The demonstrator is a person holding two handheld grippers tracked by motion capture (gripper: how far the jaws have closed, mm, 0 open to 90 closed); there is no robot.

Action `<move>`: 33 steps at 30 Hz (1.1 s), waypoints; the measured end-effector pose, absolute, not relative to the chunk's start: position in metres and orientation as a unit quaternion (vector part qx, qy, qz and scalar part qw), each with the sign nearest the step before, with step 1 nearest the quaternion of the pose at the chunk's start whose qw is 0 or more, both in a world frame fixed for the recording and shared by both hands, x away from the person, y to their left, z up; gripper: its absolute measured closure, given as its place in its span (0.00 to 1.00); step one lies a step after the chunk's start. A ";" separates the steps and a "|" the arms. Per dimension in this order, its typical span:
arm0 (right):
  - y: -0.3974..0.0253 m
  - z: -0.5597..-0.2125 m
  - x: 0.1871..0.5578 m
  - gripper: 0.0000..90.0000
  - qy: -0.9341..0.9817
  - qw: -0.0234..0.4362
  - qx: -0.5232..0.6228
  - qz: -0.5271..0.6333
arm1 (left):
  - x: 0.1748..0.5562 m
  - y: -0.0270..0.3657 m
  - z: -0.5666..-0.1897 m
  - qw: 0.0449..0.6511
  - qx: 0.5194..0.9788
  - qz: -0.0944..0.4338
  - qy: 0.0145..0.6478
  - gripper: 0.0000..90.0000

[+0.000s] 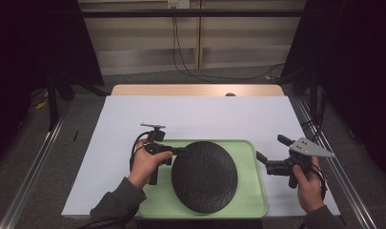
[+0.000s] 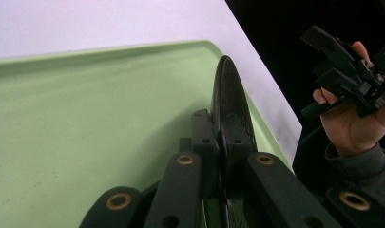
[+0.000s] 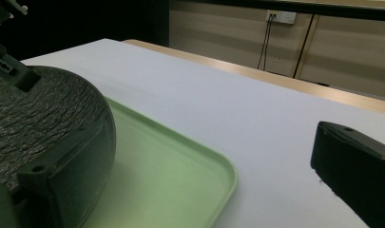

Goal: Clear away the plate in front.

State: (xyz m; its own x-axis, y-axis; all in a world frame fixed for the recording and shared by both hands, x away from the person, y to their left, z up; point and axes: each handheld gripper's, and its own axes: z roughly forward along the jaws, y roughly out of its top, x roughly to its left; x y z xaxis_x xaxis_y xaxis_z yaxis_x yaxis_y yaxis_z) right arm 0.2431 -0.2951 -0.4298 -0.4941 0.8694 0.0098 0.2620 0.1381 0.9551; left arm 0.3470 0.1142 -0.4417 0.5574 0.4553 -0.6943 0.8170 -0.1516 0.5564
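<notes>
Grippers (image 1: 178,150) (image 1: 269,151) number two, with one plate (image 1: 204,176), one tray (image 1: 253,202).

We count one green tray (image 1: 250,202), one dark round plate (image 1: 204,175) with a rough texture, two handheld grippers (the left gripper (image 1: 178,150) and the right gripper (image 1: 271,151)), and two hands holding them.

Rough, bark-textured black plate (image 1: 204,176) — smooth, matt green plastic tray (image 1: 250,200).

No legible text, label, brand, number or sign anywhere: none readable on table, tray, plate, grippers or back wall.
</notes>
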 end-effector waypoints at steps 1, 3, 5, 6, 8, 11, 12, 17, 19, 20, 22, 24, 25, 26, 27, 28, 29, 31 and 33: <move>-0.295 -0.430 0.243 0.00 0.694 0.295 0.408 0.515 | 0.347 0.114 -0.442 0.489 0.735 -0.185 0.432 0.97; -0.295 -0.430 0.243 0.00 0.694 0.297 0.408 0.514 | 0.347 0.115 -0.444 0.492 0.730 -0.189 0.436 0.97; -0.295 -0.430 0.243 0.00 0.693 0.296 0.409 0.514 | 0.347 0.116 -0.447 0.493 0.730 -0.184 0.436 0.97; -0.295 -0.430 0.243 0.00 0.695 0.295 0.407 0.515 | 0.347 0.117 -0.448 0.496 0.727 -0.187 0.437 0.97; -0.294 -0.430 0.243 0.00 0.695 0.296 0.407 0.514 | 0.346 0.117 -0.451 0.501 0.721 -0.187 0.441 0.96; -0.294 -0.430 0.243 0.00 0.695 0.296 0.407 0.514 | 0.345 0.117 -0.453 0.506 0.714 -0.185 0.447 0.96; -0.294 -0.430 0.243 0.00 0.694 0.296 0.408 0.514 | 0.344 0.117 -0.454 0.508 0.712 -0.185 0.447 0.96; -0.294 -0.430 0.243 0.00 0.697 0.295 0.405 0.514 | 0.344 0.118 -0.458 0.512 0.718 -0.163 0.442 0.95; -0.295 -0.430 0.243 0.00 0.700 0.291 0.402 0.514 | 0.344 0.118 -0.459 0.513 0.718 -0.158 0.443 0.94; -0.294 -0.430 0.243 0.00 0.699 0.291 0.403 0.514 | 0.344 0.118 -0.460 0.512 0.722 -0.151 0.440 0.94; -0.294 -0.430 0.243 0.00 0.697 0.294 0.405 0.514 | 0.343 0.119 -0.460 0.511 0.726 -0.142 0.439 0.93; -0.293 -0.431 0.243 0.00 0.697 0.294 0.404 0.514 | 0.342 0.119 -0.461 0.511 0.726 -0.139 0.439 0.92; -0.293 -0.431 0.243 0.00 0.699 0.294 0.403 0.513 | 0.342 0.119 -0.462 0.510 0.726 -0.134 0.441 0.92; -0.293 -0.431 0.243 0.00 0.697 0.294 0.404 0.514 | 0.342 0.119 -0.463 0.510 0.730 -0.128 0.437 0.91; -0.294 -0.431 0.243 0.00 0.696 0.295 0.405 0.514 | 0.342 0.119 -0.464 0.511 0.730 -0.125 0.437 0.91; -0.294 -0.430 0.243 0.00 0.696 0.295 0.406 0.514 | 0.342 0.119 -0.465 0.511 0.731 -0.119 0.436 0.91; -0.294 -0.430 0.243 0.00 0.696 0.294 0.407 0.514 | 0.342 0.120 -0.466 0.511 0.731 -0.116 0.437 0.90; -0.294 -0.431 0.243 0.00 0.696 0.295 0.407 0.513 | 0.342 0.121 -0.469 0.514 0.724 -0.120 0.445 0.90; -0.294 -0.431 0.243 0.00 0.697 0.294 0.404 0.514 | 0.342 0.122 -0.472 0.511 0.727 -0.115 0.444 0.90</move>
State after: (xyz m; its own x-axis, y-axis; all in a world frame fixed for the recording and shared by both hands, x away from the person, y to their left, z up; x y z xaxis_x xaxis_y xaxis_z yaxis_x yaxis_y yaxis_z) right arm 0.2431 -0.2936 -0.4305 -0.5008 0.8656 0.0058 0.2618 0.1451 0.9541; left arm 0.3419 0.1218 -0.4716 0.5790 0.5280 -0.6213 0.7631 -0.0825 0.6410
